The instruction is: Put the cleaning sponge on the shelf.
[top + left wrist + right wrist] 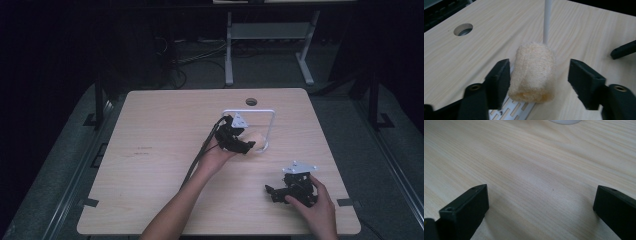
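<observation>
A tan, rough loofah roll stands upright on the slotted white base of a thin white wire stand, right against its post. My left gripper straddles the roll: the left pad lies against its side, while the right pad stands off with a clear gap. From above, the left gripper reaches the roll from the left. My right gripper rests low near the table's front right, jaws wide apart over bare wood, holding nothing.
The light wooden table has a round cable hole at its far middle edge. The stand's white foot lies just beyond the right gripper. A desk frame and cables sit on the dark floor behind the table.
</observation>
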